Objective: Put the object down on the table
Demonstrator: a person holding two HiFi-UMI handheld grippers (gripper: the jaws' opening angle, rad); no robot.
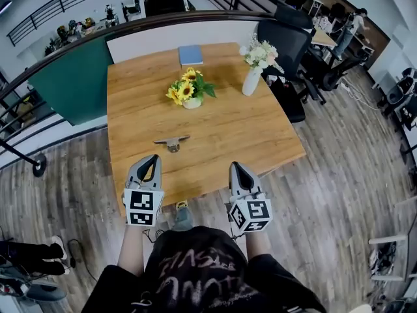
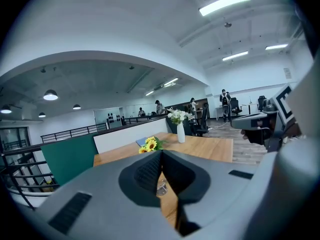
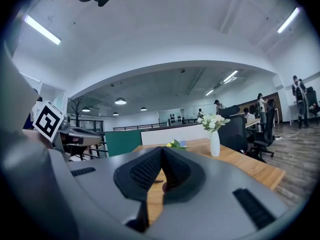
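The small grey metal object with two thin wings (image 1: 172,142) lies flat on the light wooden desk (image 1: 260,135). It is near the front edge, in front of the pot of yellow sunflowers (image 1: 189,91) and apart from both grippers. The left gripper (image 1: 154,158) and the right gripper (image 1: 235,166) hang over that edge, each with its jaws pressed together on nothing. The placing looks done. Any retreat should run level and keep the left gripper wide of the object, so nothing nudges it.

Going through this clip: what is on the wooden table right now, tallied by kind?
flower arrangements: 2 (sunflowers in a pot, white flowers in a vase)
blue book: 1
small metal object: 1
Total: 4
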